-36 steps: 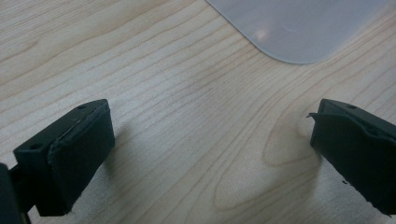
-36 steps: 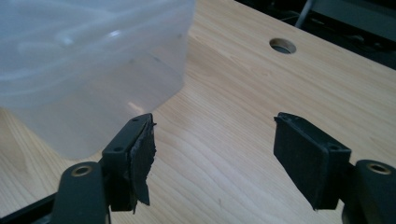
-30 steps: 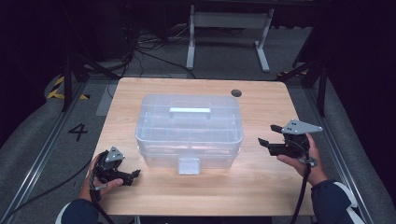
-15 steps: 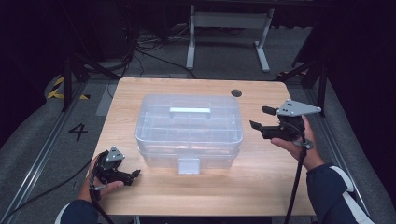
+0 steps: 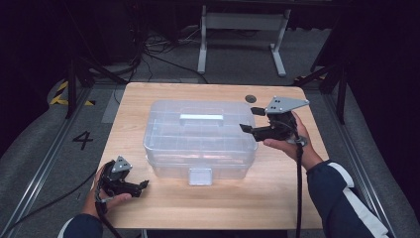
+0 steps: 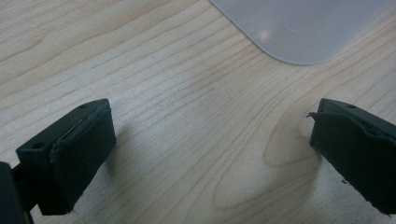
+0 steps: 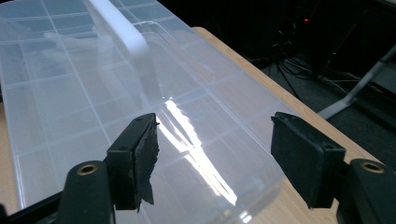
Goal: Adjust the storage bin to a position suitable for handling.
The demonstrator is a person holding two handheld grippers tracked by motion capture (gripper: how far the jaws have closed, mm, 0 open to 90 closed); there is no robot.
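From the high view, a clear plastic box (image 5: 200, 139) sits in the middle of the table (image 5: 148, 99), lid shut, handle (image 5: 201, 118) on top and latch (image 5: 200, 175) facing the person, a placing that puts it in reach of both hands. The right gripper (image 5: 250, 119) hangs at the box's right end, above the lid's edge, jaws well apart and holding nothing; it looks lined up to work on that end of the lid. The left gripper (image 5: 143, 183) rests low on the table near the box's front left corner, jaws apart and empty, likely waiting its turn. In the left gripper view, bare wood lies between the wide jaws, and a rounded corner of the box (image 6: 303, 28) lies ahead, untouched. In the right gripper view, the open jaws frame the lid (image 7: 93, 93) below, with its handle (image 7: 126, 42) running away beyond them; neither pad touches the plastic.
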